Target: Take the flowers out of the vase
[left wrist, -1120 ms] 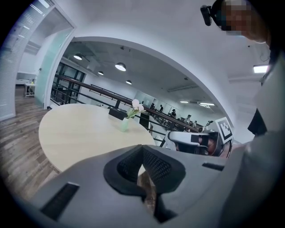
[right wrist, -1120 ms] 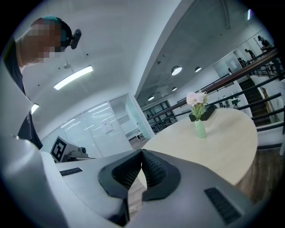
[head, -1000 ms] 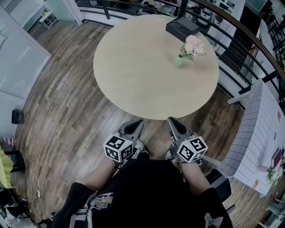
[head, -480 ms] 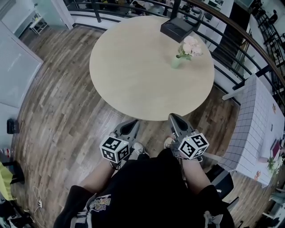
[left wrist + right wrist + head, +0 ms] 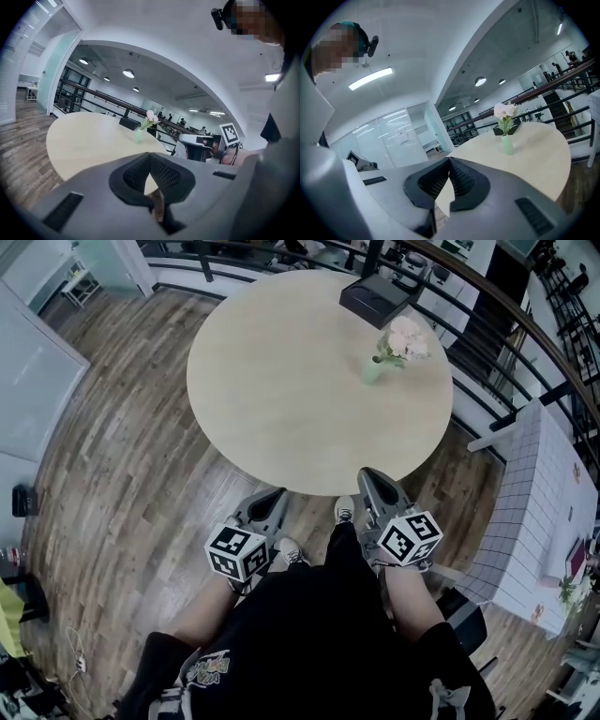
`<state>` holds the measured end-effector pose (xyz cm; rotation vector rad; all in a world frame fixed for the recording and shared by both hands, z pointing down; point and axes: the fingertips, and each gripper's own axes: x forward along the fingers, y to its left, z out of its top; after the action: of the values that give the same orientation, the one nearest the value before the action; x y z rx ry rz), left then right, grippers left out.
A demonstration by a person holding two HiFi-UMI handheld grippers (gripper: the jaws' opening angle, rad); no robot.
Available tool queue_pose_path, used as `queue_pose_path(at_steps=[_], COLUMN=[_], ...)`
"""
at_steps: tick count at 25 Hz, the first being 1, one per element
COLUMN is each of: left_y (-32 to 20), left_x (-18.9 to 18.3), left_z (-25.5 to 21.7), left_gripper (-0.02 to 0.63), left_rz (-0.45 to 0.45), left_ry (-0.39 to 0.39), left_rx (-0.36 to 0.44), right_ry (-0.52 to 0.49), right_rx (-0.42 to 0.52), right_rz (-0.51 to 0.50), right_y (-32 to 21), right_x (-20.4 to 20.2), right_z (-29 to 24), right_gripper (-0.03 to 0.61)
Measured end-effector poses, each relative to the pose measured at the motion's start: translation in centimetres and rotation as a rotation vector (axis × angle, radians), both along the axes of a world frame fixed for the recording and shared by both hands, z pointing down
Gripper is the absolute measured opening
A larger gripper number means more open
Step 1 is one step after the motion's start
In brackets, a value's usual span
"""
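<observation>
Your left tool (image 5: 274, 495) was clenched, its ribbed pads pressed together at the tips with nothing between them. Your right tool (image 5: 367, 474) was clenched the same way and was just as empty. You held both low in front of your body, marker cubes toward you, jaws pointing at the round counter (image 5: 272, 381). The left tool hung over the wooden floor (image 5: 112, 474), just short of the counter's near rim. In the head view the right tool's tip overlapped that rim.

The flowers (image 5: 407, 337), pale pink blooms with green leaves, stood upright in the small pale green vase (image 5: 374, 371). The vase sat on the far right part of the counter, well apart from both tools. A black box (image 5: 378, 296) lay just behind the vase at the counter's far edge, near the dark railing (image 5: 506, 324). In the right gripper view the vase stood to the right of the jaw line. In the left gripper view it stood just left of the jaw line.
</observation>
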<state>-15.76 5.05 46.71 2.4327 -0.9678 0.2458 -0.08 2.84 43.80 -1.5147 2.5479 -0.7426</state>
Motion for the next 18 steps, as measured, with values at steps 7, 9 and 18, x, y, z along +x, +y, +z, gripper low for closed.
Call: queue_pose_path(at_steps=[7,9,18], left_y=[-2.7,-3.8,-9.3], left_x=[1.9,2.8,7.4], left_z=[-0.1,-0.1,1.1], left_gripper=[0.008,0.008,0.008], left_rz=[-0.021,-0.021,-0.005], left_ry=[-0.012,-0.017,-0.047], left_rx=[0.0,-0.004,-0.013], right_ry=[-0.001,-0.001,-0.006], right_rx=[-0.006,-0.01,-0.042], right_rz=[-0.021,-0.022,-0.007], right_y=[-3.6,-4.9,-10.3], right_x=[2.1,3.0,7.6], right_z=[0.3,0.4,2.3], right_gripper=[0.021,0.021,0.021])
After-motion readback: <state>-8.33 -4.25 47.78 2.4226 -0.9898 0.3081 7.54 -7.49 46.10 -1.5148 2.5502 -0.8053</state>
